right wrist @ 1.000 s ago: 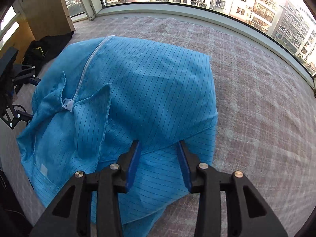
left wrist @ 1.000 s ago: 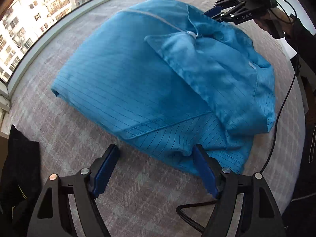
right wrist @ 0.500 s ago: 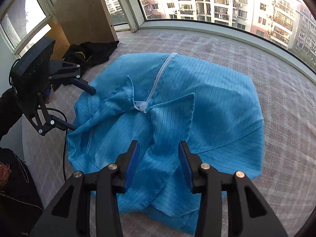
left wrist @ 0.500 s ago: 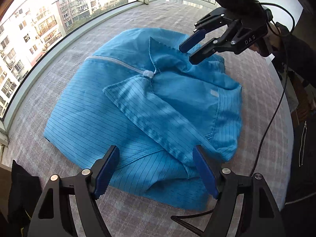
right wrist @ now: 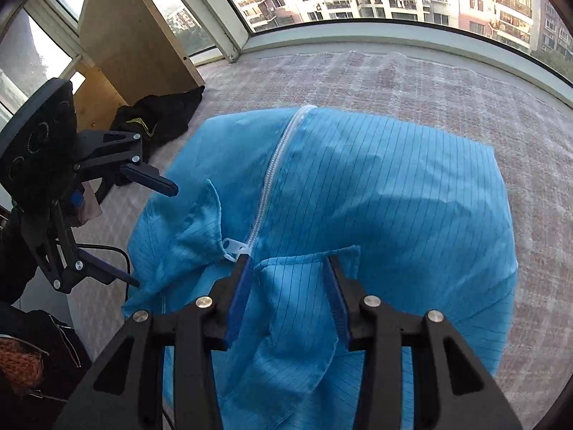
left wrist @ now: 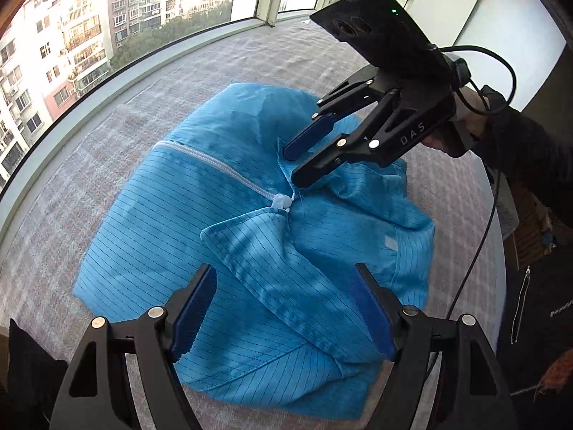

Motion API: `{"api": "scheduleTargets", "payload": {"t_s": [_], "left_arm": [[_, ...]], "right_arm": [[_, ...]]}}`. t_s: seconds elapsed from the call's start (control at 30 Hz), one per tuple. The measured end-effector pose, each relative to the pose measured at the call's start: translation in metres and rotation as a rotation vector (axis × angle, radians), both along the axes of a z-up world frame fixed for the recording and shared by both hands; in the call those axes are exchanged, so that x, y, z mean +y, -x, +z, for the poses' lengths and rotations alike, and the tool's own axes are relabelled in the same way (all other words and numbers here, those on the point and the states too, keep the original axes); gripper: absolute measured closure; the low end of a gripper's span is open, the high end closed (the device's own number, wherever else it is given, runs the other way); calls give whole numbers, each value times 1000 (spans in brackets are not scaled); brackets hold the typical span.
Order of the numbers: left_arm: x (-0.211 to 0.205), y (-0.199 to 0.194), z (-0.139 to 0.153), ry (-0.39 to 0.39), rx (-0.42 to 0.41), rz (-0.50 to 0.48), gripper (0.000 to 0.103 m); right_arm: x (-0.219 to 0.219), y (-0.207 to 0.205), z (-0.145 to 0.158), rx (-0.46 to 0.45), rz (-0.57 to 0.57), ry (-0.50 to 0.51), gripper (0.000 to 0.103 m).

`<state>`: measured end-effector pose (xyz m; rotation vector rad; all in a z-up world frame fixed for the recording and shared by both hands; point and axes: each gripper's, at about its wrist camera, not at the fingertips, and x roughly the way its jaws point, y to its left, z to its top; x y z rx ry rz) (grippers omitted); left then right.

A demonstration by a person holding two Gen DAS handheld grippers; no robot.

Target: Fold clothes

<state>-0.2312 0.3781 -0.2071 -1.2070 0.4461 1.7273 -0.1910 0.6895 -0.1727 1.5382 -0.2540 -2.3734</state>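
Lying on a pinkish-grey woven surface [left wrist: 107,186] beside a curved run of windows, the blue pinstriped garment [left wrist: 186,236] is partly folded into a rough rectangle, its white zipper [left wrist: 218,166] running along the top layer to a pale zipper pull [left wrist: 281,202] near the collar. Two collar flaps [right wrist: 200,215] splay out on either side of that pull, one of them lying across the folded body.

The left gripper [left wrist: 283,311] hangs above the near edge of the garment with its blue-padded fingers spread wide — cloth shows below the gap, but the pads press on nothing. In the right wrist view the same tool [right wrist: 154,233] sits off the garment's collar side, one finger pointing toward a collar flap.

The right gripper [right wrist: 286,297] is poised over the collar, fingers parted by a moderate gap and holding nothing; its left finger tip lies just beside the zipper pull [right wrist: 236,247]. From the left wrist view it [left wrist: 295,163] reaches in from the far side, tips close to the collar fabric — whether they touch it I cannot tell.

A dark sleeve [left wrist: 530,157] carries the right gripper. A black bundle of clothing [right wrist: 157,118] lies by a wooden panel [right wrist: 136,36] in the corner.
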Motion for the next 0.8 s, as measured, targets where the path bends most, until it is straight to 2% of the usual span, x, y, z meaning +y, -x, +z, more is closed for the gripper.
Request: {"api": "scheduleTargets", "payload": {"t_s": [0.07,0.1,0.13,0.2,0.33,0.43,0.53,0.57,0.6,0.7,0.8], "left_arm": [[-7,-5,6,-6,39,58,29],[-12,-11,13,-24,60,89,28],[-19,-17,21,-40,82,124,28],[-30,-31,36,-65,122,206,23],[-45,-60,55,-109,133,350,18],[-52,-82,65,-105,143,410,16],[-56,-100,77,-104,161,430,13],[-58,-105,81,-105,162,436,10],[-60,-112,84,-113,165,441,0],[-66,-135,94,-132,184,447,1],[-68,-153,99,-115,232,451,1]], "right_arm": [[-2,-16,18,69,-57,-48,62],[-1,-25,29,114,-95,-64,51],[-1,-35,41,160,-133,-81,24],[0,-54,60,245,-235,-64,3],[-3,-81,71,258,-396,35,3],[-18,-98,76,236,-480,-73,3],[-29,-114,78,199,-514,-97,3],[-32,-120,79,195,-527,-91,3],[-36,-127,81,195,-536,-76,3],[-47,-147,90,199,-588,-54,3],[-57,-160,96,196,-621,-77,3]]}}
